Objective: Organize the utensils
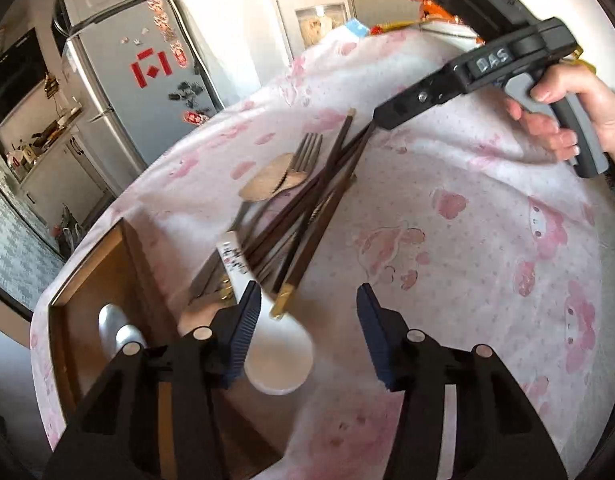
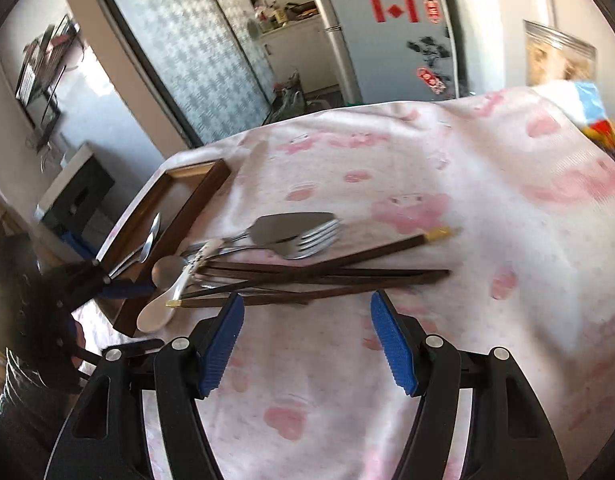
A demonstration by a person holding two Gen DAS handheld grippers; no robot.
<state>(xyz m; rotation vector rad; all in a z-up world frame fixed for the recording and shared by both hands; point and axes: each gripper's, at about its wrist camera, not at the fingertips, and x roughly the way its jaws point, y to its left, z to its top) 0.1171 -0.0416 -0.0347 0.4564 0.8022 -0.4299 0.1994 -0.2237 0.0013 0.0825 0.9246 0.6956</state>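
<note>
Left wrist view: the left hand-held gripper (image 1: 305, 312) hangs over a bench (image 1: 467, 248) under a pink-patterned cloth, its two blue-padded fingers spread apart and holding nothing. Just ahead lies one white spoon (image 1: 277, 350), its bowl between the fingers and its handle running into a pile of utensils. The pile holds several dark chopsticks (image 1: 319, 196), too overlapped to count, one fork (image 1: 305, 152) and one serrated server (image 1: 273, 178). At the left edge sits one wooden tray (image 1: 87, 264) with two metal spoons (image 1: 115, 330) inside. The right hand-held gripper (image 1: 377, 118) shows at upper right, its tip at the chopstick ends, held by a hand (image 1: 567, 120).

Right wrist view: the right hand-held gripper's (image 2: 307, 304) fingers are spread wide, empty, just short of the chopsticks (image 2: 327, 274). This view alone shows a second fork (image 2: 307, 248) beneath the server (image 2: 285, 226). The tray (image 2: 195, 196) lies left, beside the white spoon (image 2: 157, 312).
</note>
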